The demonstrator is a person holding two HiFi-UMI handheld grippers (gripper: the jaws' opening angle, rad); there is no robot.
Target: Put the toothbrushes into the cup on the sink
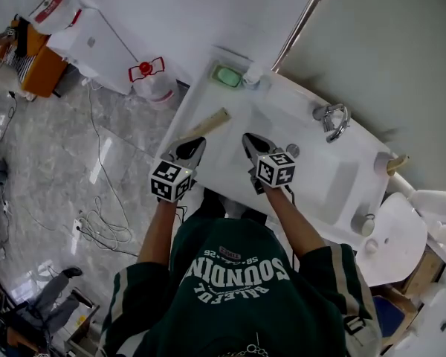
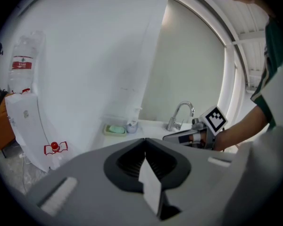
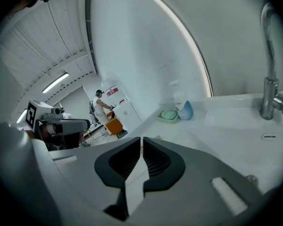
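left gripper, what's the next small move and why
Probably open the left gripper and dip it toward the pale toothbrush, which lies on the sink's left rim just ahead of its tips. Its jaws are shut with nothing between them, so it can't pick anything up yet.

A white sink (image 1: 312,181), smooth and glossy, is seen at 2 o'clock in the head view, with its tap (image 1: 334,119) in polished, mirror-bright metal. The floor (image 1: 74,162) at 9 o'clock is laid in shiny grey marble-look stone. The left gripper (image 2: 144,140) and right gripper (image 3: 141,139) are shown in matt grey plastic with ribbed black pads (image 3: 158,161), and soft dark-green cloth is worn at 6 o'clock.
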